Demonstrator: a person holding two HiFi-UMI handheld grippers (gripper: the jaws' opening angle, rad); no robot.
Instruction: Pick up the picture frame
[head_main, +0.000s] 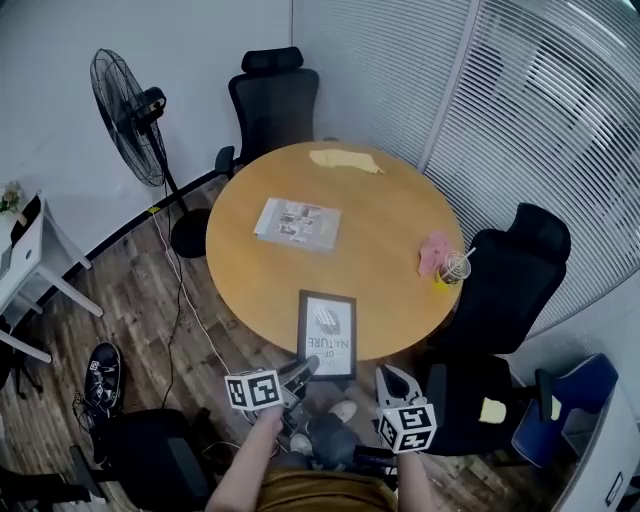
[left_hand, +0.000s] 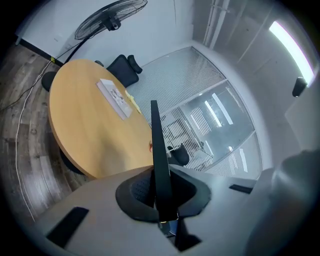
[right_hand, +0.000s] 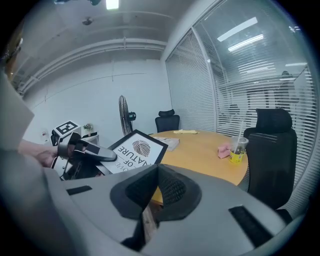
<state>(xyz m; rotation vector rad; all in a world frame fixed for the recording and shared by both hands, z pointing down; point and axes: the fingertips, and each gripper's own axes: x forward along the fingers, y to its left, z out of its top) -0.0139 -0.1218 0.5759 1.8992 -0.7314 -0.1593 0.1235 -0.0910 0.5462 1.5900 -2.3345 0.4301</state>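
Nearly there: picture frame gripped, tilted up at the table's near rim.

My left gripper (head_main: 308, 368) is clenched on the picture frame (head_main: 327, 333) at its near left corner. In the left gripper view the frame runs edge-on, a thin black bar straight up between my pads (left_hand: 135, 194), pinched tight. The right gripper view shows it tilted, near end raised, just over the near rim of the round wooden table (head_main: 390, 200). My right gripper (head_main: 393, 380) hangs just beside the frame's near right corner, jaws closed together on nothing. Grasp made; what's left, I judge, is getting the frame clear of the tabletop. Can't tell whether its far edge touches the wood: no view looks under it. The frame's face is unseen from the left gripper view, and my left gripper covers part of the print in the right one.
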